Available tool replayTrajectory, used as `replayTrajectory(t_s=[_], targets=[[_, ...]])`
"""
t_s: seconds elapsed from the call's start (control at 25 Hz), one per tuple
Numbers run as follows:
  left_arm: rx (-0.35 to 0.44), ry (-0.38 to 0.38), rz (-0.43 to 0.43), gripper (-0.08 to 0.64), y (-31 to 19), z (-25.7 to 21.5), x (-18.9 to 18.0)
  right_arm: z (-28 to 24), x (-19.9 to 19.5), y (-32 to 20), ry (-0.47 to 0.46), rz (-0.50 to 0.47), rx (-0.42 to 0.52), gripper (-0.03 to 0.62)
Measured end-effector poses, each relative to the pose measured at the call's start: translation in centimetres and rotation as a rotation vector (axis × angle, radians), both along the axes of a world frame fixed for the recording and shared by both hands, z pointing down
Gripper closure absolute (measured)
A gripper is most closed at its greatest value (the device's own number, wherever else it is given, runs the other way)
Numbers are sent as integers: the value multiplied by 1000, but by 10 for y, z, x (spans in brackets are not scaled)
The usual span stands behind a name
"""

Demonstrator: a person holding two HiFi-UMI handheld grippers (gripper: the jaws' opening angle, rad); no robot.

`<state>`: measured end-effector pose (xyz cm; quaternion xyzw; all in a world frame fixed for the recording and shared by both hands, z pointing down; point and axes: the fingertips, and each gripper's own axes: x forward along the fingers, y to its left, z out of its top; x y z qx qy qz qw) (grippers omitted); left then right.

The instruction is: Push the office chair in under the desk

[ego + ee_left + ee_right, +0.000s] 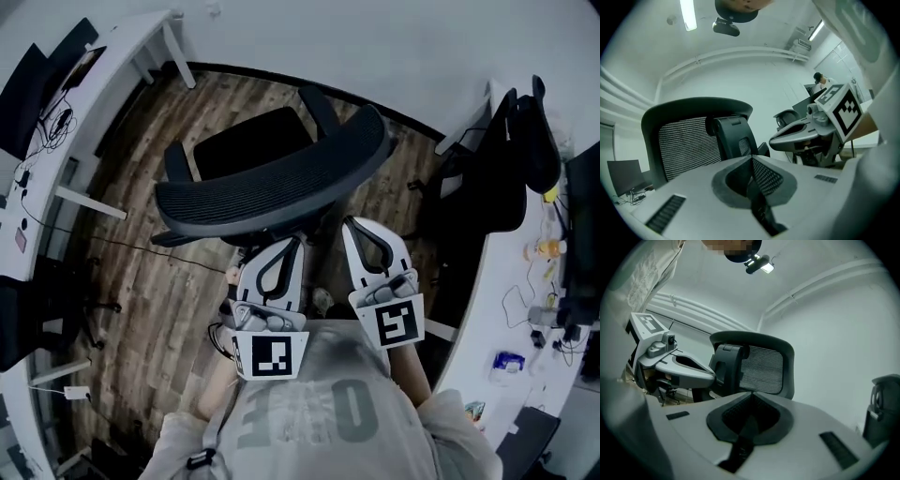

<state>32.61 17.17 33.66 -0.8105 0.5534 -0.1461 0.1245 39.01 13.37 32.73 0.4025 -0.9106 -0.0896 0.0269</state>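
The black office chair (pixel 272 187) stands mid-floor with its curved mesh backrest toward me and its seat (pixel 248 141) beyond. Both grippers are held side by side just behind the backrest, tips pointing at it. My left gripper (pixel 292 244) is shut with nothing in it, and so is my right gripper (pixel 352 227). Whether their tips touch the chair I cannot tell. In the left gripper view the shut jaws (pixel 752 160) point up at the mesh back (pixel 689 140), with the right gripper (pixel 811 131) beside. The right gripper view shows its shut jaws (pixel 751 397) below the backrest (pixel 759 364).
A white desk (pixel 103 75) with monitors and cables curves along the left. Another white desk (pixel 497 281) with small items runs down the right, and a second black chair (pixel 511 159) stands by it. A white wall closes off the far side. The floor is wood plank.
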Motion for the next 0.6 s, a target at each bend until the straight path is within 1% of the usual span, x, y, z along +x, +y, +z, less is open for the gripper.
replayTrajectory(t_s=[0.08,0.2,0.28,0.32,0.36,0.4,0.44,0.48,0.52,0.56,0.6], targets=[[-32,-24,-10,545,1,2,-4,-1,1,-7,13,-36,-12,571],[-56,-62,-10,545,2,1,-13,-6,8,-27,33,-108,-24,571],[-105,-70,-19,542,5,4,-25,-10,13,-39,63,-175,-21,568],[-119,-87,-27,523,6,3,-34,-11,13,-43,92,-218,-19,551],[-122,-110,-42,475,7,0,-44,-11,13,-46,131,-265,-13,464],[-128,-132,-72,428,7,-2,-58,-11,12,-50,179,-313,0,375],[-148,-152,-117,400,8,-2,-74,-10,12,-54,238,-359,23,368],[-184,-184,-164,380,10,2,-91,-8,12,-59,312,-404,59,356],[-232,-242,-199,358,11,9,-108,-5,13,-63,401,-450,101,353],[-280,-323,-217,357,11,16,-123,0,15,-69,500,-496,134,353],[-324,-411,-224,357,11,22,-135,6,17,-74,599,-537,145,353]])
